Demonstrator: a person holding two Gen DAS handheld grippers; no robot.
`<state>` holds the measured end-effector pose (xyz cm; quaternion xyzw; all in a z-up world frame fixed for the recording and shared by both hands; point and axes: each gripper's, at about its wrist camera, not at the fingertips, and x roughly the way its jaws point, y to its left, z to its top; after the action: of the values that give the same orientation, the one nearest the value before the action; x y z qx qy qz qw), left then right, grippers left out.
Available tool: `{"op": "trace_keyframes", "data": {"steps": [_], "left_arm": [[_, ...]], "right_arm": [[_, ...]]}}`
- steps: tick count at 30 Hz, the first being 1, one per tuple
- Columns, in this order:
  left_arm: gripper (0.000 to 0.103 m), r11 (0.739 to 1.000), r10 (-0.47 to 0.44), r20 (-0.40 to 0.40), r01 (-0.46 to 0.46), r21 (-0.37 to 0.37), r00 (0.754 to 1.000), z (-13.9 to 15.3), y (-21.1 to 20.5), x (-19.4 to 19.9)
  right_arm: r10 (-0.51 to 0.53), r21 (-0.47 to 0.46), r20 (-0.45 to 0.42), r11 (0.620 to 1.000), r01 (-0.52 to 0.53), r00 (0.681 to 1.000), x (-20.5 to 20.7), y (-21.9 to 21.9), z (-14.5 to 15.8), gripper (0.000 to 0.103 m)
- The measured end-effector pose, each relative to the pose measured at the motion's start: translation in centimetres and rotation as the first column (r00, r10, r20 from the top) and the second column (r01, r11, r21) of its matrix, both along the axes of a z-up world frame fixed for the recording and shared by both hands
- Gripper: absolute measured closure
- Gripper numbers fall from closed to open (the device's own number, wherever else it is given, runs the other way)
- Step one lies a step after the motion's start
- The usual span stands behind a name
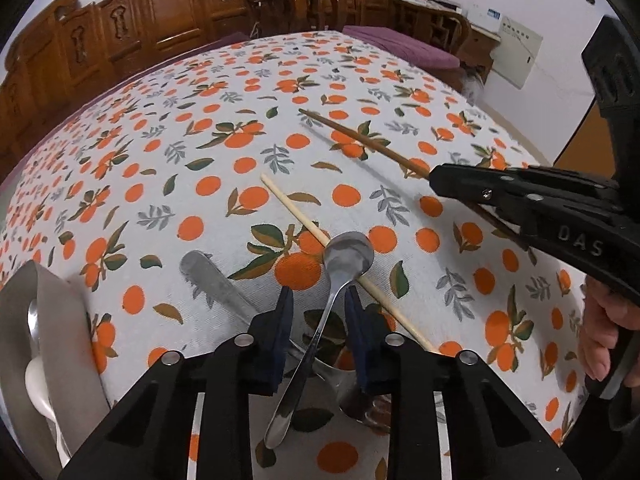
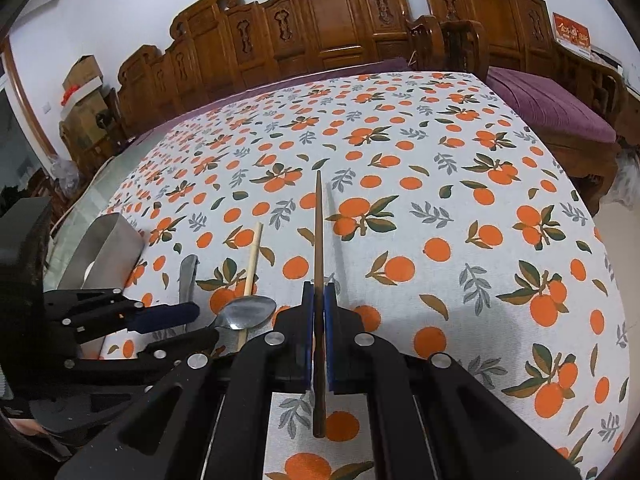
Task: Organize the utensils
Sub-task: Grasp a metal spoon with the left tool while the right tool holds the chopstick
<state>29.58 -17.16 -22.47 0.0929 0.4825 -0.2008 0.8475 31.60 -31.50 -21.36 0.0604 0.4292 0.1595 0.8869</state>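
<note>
Left wrist view: the left gripper (image 1: pixel 318 300) sits with its jaws apart on either side of a spoon (image 1: pixel 347 255) handle, not squeezing it as far as I can see. The spoon lies across a pale chopstick (image 1: pixel 294 212) on the tablecloth (image 1: pixel 200 152) (oranges everywhere). The right gripper (image 2: pixel 319 296) is clamped tight on a dark chopstick (image 2: pixel 318 232). A metal holder (image 1: pixel 52 320) stands far left, and a knife (image 1: pixel 208 276) lies beside it.

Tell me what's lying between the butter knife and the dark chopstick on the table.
The pale chopstick and metal spoon lie between the butter knife and dark chopstick, clearest in the right wrist view.
</note>
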Motion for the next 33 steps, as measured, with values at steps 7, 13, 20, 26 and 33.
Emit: {"op": "trace_keyframes", "data": {"steps": [7,13,20,26,33], "left_arm": [[0.099,0.999,-0.001,0.009,0.001,0.032,1.0,-0.5,-0.2,0.1],[0.1,1.0,0.023,0.031,-0.023,0.004,0.999,1.2,0.7,-0.8],[0.1,0.999,0.043,0.078,-0.043,-0.013,0.996,4.4,2.1,-2.9],[0.1,0.998,0.067,0.108,-0.064,-0.031,0.992,6.6,3.7,-4.6],[0.1,0.994,0.097,0.151,-0.088,-0.065,0.984,8.9,5.9,-6.4]], "right_arm": [[0.01,0.0,-0.002,1.0,-0.01,1.0,0.0,0.4,0.0,0.097],[0.035,-0.017,0.004,0.999,-0.035,0.999,-0.4,1.6,0.1,0.097],[0.052,-0.002,0.02,0.999,-0.052,0.998,-1.3,2.6,0.7,0.097],[0.051,0.001,0.031,0.999,-0.051,0.998,-2.5,3.1,1.2,0.097],[0.06,0.0,0.059,0.998,-0.06,0.996,-4.2,4.4,2.4,0.097]]}}
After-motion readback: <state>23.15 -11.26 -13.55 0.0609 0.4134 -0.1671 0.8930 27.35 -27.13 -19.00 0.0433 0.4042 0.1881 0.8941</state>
